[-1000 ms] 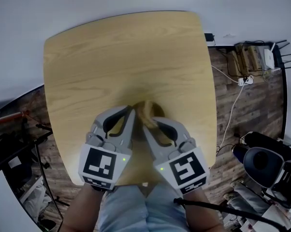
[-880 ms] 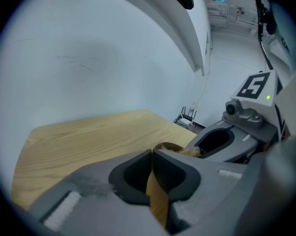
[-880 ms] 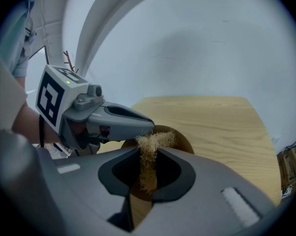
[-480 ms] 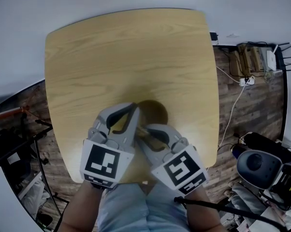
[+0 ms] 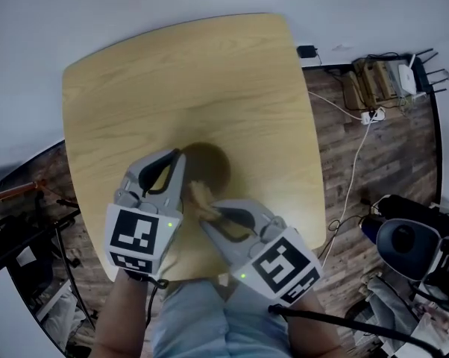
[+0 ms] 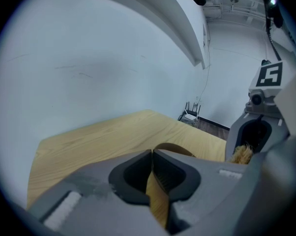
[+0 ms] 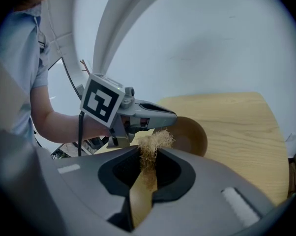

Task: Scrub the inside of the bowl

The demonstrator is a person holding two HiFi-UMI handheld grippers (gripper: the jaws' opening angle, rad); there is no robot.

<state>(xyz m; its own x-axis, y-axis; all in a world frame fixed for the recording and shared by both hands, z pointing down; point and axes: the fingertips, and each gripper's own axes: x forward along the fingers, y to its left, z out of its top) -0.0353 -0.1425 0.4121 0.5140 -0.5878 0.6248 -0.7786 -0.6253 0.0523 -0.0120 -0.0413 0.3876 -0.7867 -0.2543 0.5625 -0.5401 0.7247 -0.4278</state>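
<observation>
Left tool (image 6: pixel 152 154) clamps bowl (image 7: pixel 192 136) rim; right tool (image 7: pixel 147 156) clamps fibre scrubber (image 7: pixel 155 140).

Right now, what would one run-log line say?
left gripper: shut on bowl rim | right gripper: shut on brush | bristles: near bowl | bowl: on table

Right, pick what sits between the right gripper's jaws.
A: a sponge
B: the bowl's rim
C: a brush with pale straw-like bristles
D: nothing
C: in the right gripper view, the right gripper is shut on a brush, whose frayed pale bristles poke out past the jaws toward the bowl.
</observation>
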